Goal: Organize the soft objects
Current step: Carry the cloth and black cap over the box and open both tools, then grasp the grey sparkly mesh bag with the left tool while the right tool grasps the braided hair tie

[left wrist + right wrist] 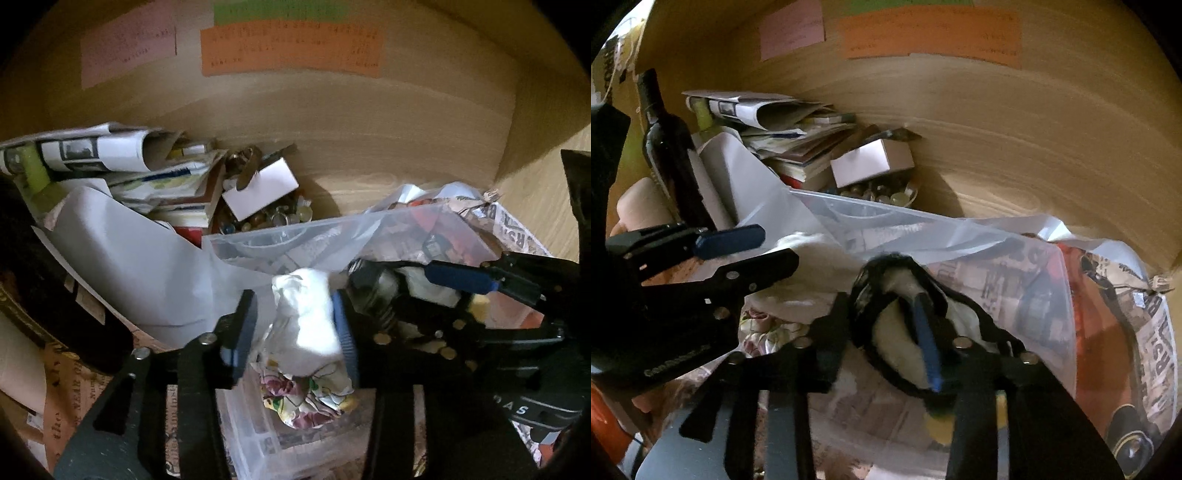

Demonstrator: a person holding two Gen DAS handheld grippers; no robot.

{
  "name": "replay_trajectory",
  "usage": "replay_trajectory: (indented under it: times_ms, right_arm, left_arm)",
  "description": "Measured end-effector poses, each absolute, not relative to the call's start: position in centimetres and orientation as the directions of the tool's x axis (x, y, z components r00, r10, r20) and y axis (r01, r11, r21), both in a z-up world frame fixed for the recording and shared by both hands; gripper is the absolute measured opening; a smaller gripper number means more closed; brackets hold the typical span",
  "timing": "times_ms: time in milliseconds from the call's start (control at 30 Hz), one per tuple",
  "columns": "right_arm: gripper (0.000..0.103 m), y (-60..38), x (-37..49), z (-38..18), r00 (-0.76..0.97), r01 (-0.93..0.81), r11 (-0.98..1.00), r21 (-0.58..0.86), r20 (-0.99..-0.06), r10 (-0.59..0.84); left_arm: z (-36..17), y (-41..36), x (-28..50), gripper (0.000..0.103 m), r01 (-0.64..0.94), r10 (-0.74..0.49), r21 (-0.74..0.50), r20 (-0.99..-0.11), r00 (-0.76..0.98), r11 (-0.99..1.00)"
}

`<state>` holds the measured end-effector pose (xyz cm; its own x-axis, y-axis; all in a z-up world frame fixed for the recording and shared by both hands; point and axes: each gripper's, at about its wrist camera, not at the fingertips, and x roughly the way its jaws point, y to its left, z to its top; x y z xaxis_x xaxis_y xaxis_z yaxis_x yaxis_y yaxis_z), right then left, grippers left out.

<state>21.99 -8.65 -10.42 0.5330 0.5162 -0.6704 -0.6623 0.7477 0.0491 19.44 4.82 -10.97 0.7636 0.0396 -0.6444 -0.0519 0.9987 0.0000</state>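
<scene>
My left gripper [295,325] is shut on a white floral cloth [306,332], bunched between its blue pads and hanging over a clear plastic box [280,236]. My right gripper [882,325] is shut on a black-and-white plush toy [897,332] with a yellow part low down, held over the same clear box [1015,277]. In the left wrist view the right gripper [436,284] sits just right of the cloth. In the right wrist view the left gripper [746,251] sits at the left, with the floral cloth [768,325] below it.
A wooden wall [369,129] with orange, pink and green paper notes stands behind. A stack of newspapers and books [147,173], a small white box [262,188] over a bowl of marbles and a dark wine bottle [665,147] crowd the left. Newsprint-patterned paper [1156,332] lies right.
</scene>
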Motion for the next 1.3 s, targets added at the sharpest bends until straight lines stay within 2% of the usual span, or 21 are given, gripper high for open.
replay_trajectory:
  times_ms: [33,167,233,333,467,600,700,833,1000,1300]
  right_arm:
    - [0.043,-8.7,21.7,-10.2,0.54,-0.662,0.748,0.038,-0.667,0.513]
    - [0.046,-9.1,20.9,-9.2,0.553,-0.666,0.745,0.022,-0.656,0.514]
    - [0.051,-9.4,20.3,-8.5,0.564,-0.666,0.745,0.02,-0.64,0.521]
    - [0.06,-10.2,19.0,-7.0,0.599,-0.661,0.75,0.006,-0.598,0.533]
    - [0.067,-11.4,17.2,-5.2,0.632,-0.663,0.748,-0.002,-0.537,0.559]
    - [0.078,-12.7,15.1,-3.9,0.655,-0.661,0.75,0.006,-0.483,0.581]
    - [0.081,-13.5,13.8,-3.6,0.671,-0.656,0.755,0.006,-0.453,0.587]
    - [0.083,-14.8,12.3,-3.8,0.69,-0.641,0.767,0.008,-0.432,0.581]
    - [0.085,-16.4,11.0,-5.3,0.689,-0.62,0.783,0.042,-0.448,0.569]
    - [0.085,-17.3,10.9,-10.6,0.62,-0.593,0.799,0.102,-0.575,0.533]
  left_arm:
    - [-10.8,4.8,19.2,0.046,-0.051,0.038,-0.002,-0.64,0.768,0.999]
    - [-9.4,4.9,17.8,0.047,-0.042,0.026,-0.012,-0.612,0.791,0.999]
    - [-8.7,4.9,17.0,0.051,-0.037,0.018,-0.02,-0.596,0.803,0.999]
    - [-7.3,4.9,15.5,0.058,-0.033,0.014,-0.024,-0.559,0.829,0.999]
    - [-5.6,4.9,13.4,0.061,-0.029,0.016,-0.017,-0.517,0.856,0.999]
    - [-4.8,4.8,11.3,0.072,-0.024,0.017,-0.009,-0.483,0.876,1.0]
    - [-4.8,4.5,9.8,0.079,-0.02,0.019,0.003,-0.473,0.881,1.0]
    - [-5.5,4.1,8.1,0.088,-0.022,0.028,0.018,-0.483,0.875,1.0]
    - [-7.9,4.0,6.8,0.09,-0.025,0.029,0.014,-0.538,0.843,1.0]
    - [-12.7,4.4,6.1,0.09,-0.031,-0.001,-0.037,-0.652,0.758,0.999]
